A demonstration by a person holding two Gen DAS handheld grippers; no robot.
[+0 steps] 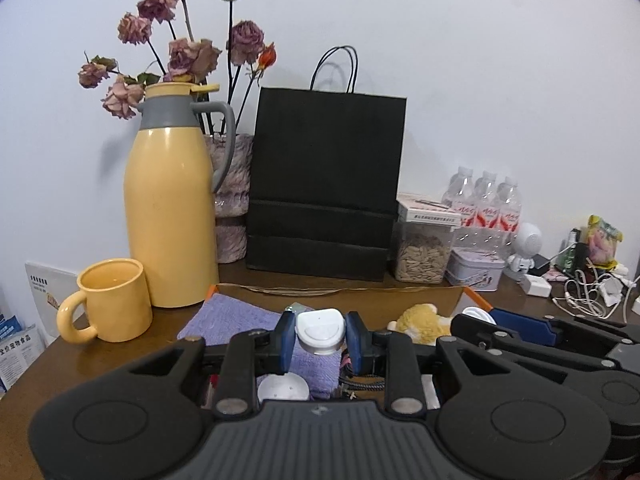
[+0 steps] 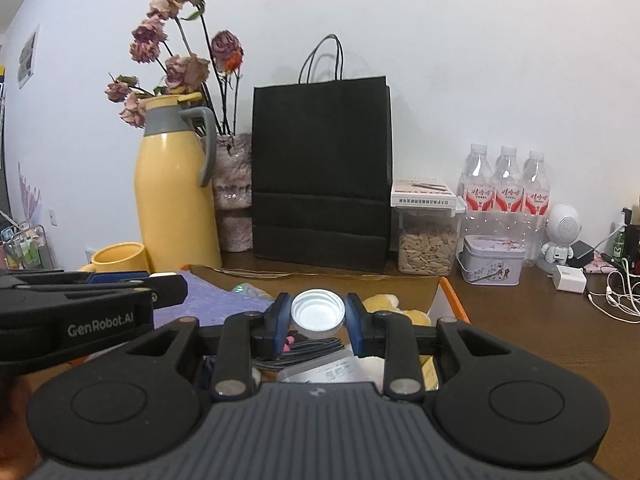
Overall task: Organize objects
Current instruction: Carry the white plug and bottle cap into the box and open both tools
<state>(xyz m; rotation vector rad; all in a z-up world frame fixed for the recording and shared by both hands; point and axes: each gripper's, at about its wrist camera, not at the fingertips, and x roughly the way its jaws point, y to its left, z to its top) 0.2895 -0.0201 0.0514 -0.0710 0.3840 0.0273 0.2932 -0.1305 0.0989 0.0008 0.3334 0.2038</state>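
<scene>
Above the open cardboard box (image 2: pixel 436 286) on the wooden desk: left gripper (image 1: pixel 320 336) clamped on a white flip-top cap (image 1: pixel 320 330), right gripper (image 2: pixel 318 314) alongside pinching a ribbed white screw lid (image 2: pixel 318 312), hollow side facing camera.

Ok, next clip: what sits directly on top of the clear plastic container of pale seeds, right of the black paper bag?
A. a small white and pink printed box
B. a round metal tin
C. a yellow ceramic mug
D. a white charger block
A: a small white and pink printed box lies flat on the clear plastic container of pale seeds, just right of the black paper bag.
</scene>
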